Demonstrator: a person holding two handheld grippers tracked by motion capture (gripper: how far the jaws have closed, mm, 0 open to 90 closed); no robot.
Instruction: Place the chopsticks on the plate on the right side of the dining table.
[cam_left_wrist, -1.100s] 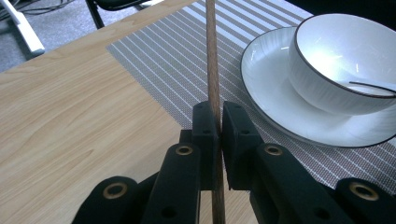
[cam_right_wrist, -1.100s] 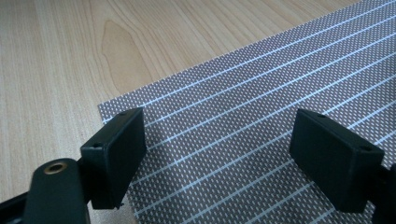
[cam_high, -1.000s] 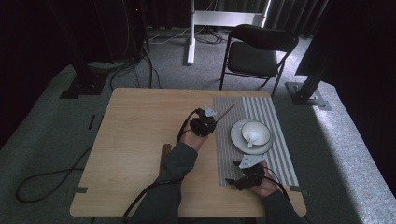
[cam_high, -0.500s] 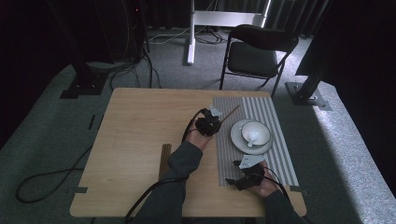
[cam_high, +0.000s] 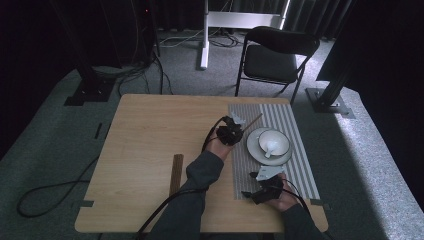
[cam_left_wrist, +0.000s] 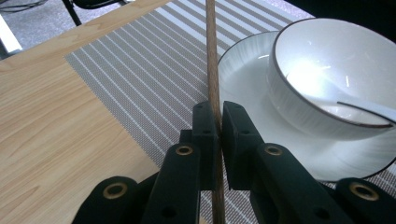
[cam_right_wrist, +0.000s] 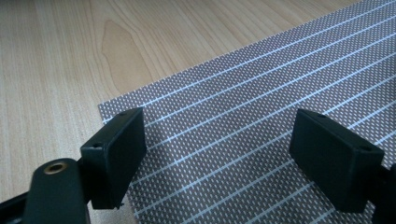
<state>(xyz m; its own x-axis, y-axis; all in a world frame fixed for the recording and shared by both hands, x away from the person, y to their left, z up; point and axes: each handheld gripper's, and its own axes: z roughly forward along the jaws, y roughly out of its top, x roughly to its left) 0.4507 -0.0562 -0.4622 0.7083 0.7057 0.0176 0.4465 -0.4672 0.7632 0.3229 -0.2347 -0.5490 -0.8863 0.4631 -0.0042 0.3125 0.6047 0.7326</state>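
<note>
My left gripper (cam_high: 239, 129) (cam_left_wrist: 218, 121) is shut on a thin brown chopstick (cam_left_wrist: 211, 56) (cam_high: 251, 121), which points out over the striped placemat (cam_high: 295, 150) (cam_left_wrist: 154, 60). Just right of it, a white bowl (cam_left_wrist: 327, 70) (cam_high: 272, 142) with a white spoon (cam_left_wrist: 369, 108) inside sits on a white saucer (cam_left_wrist: 243, 65). My right gripper (cam_high: 248, 194) (cam_right_wrist: 219, 154) stands open over the placemat's (cam_right_wrist: 243, 140) near left corner, nothing between its jaws.
A dark brown stick-like bar (cam_high: 176, 174) lies on the wooden table (cam_high: 150, 135) left of my left forearm. Behind the table stands a black folding chair (cam_high: 275, 55). Cables (cam_high: 45, 195) trail on the grey floor.
My left gripper has carried the chopstick a little to the right, closer to the saucer. The right gripper has stayed in place.
</note>
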